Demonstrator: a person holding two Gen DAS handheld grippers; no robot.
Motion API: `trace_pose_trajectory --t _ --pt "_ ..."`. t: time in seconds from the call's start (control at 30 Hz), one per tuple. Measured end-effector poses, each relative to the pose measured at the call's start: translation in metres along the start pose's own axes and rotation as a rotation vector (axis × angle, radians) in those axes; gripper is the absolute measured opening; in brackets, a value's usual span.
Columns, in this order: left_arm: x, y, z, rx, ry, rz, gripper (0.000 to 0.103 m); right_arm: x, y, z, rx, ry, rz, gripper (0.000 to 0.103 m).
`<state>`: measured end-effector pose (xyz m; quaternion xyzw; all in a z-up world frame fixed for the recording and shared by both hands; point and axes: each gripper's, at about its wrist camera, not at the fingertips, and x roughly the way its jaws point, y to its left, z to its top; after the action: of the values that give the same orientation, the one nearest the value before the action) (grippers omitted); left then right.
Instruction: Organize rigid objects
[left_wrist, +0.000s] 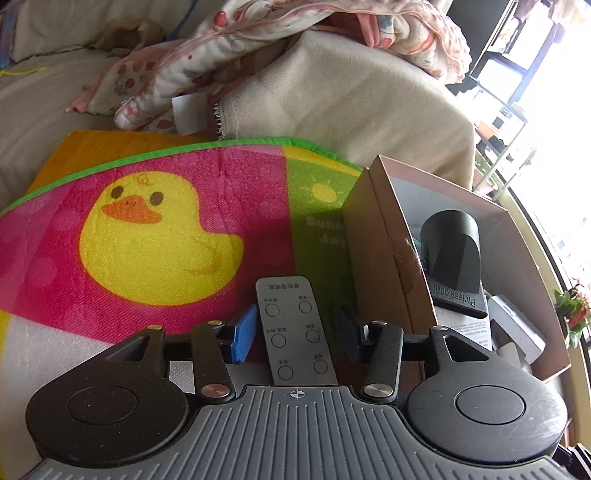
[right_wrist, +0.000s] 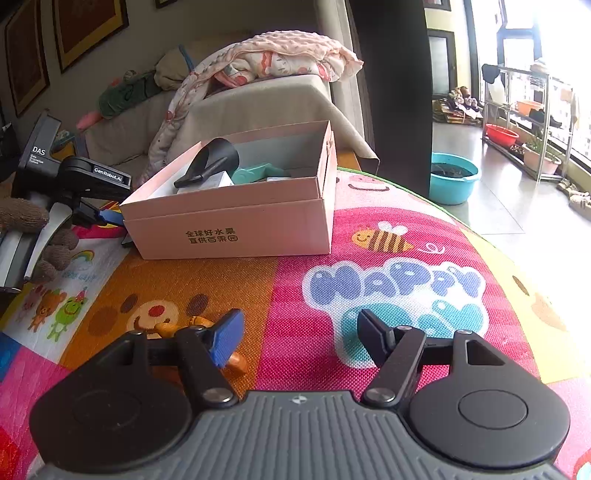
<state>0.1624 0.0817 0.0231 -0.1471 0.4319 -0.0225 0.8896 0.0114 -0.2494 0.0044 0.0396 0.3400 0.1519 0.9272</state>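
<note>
A slim grey remote (left_wrist: 291, 332) lies lengthwise between the fingers of my left gripper (left_wrist: 299, 314), which is open: a gap shows beside the black pad. The remote's far end is close to the left wall of the pink cardboard box (left_wrist: 388, 236). In the right wrist view the left gripper (right_wrist: 99, 216) hangs at the box's (right_wrist: 236, 221) left corner. My right gripper (right_wrist: 299, 332) is open low over the play mat, nothing between its fingers. A small orange toy (right_wrist: 166, 328) lies half hidden behind its blue finger (right_wrist: 225, 338).
The box holds a black dryer nozzle (right_wrist: 210, 158), a teal item (right_wrist: 255, 173) and white packs. A colourful play mat (right_wrist: 369, 240) covers the floor. Behind stands a sofa with blankets (right_wrist: 258, 103); a teal basin (right_wrist: 452, 177) sits beyond the mat. A brown-gloved hand (right_wrist: 22, 218) holds the left gripper.
</note>
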Motion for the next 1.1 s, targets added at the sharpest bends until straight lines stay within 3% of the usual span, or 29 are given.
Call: trace_pose_trajectory --t 0.17,0.23,0.47,0.7,0.87,1.0,1.1 --pt "0.001 -0.010 -0.005 0.112 -0.013 0.031 0.052 0.000 -0.001 -0.001 0.006 -0.003 0.004 0.069" --pt "-0.001 -0.011 -0.010 0.153 -0.033 0.044 0.047 0.000 -0.002 -0.001 0.009 -0.003 0.007 0.070" --pt "-0.023 -0.004 -0.041 0.258 -0.080 0.008 0.043 0.001 -0.002 -0.001 0.013 -0.003 0.008 0.070" --pt "-0.058 -0.005 -0.083 0.351 -0.024 -0.054 0.044 0.002 -0.002 0.000 0.012 0.004 0.019 0.076" --pt "-0.067 -0.020 -0.107 0.441 -0.018 -0.027 0.044 0.003 -0.007 0.003 0.066 0.008 0.053 0.083" --pt "-0.064 -0.023 -0.107 0.447 -0.025 -0.043 0.047 0.000 -0.004 0.004 0.058 0.010 0.066 0.083" --pt "-0.061 -0.025 -0.108 0.454 -0.045 -0.044 0.047 -0.014 0.006 0.002 0.019 -0.038 0.143 0.083"
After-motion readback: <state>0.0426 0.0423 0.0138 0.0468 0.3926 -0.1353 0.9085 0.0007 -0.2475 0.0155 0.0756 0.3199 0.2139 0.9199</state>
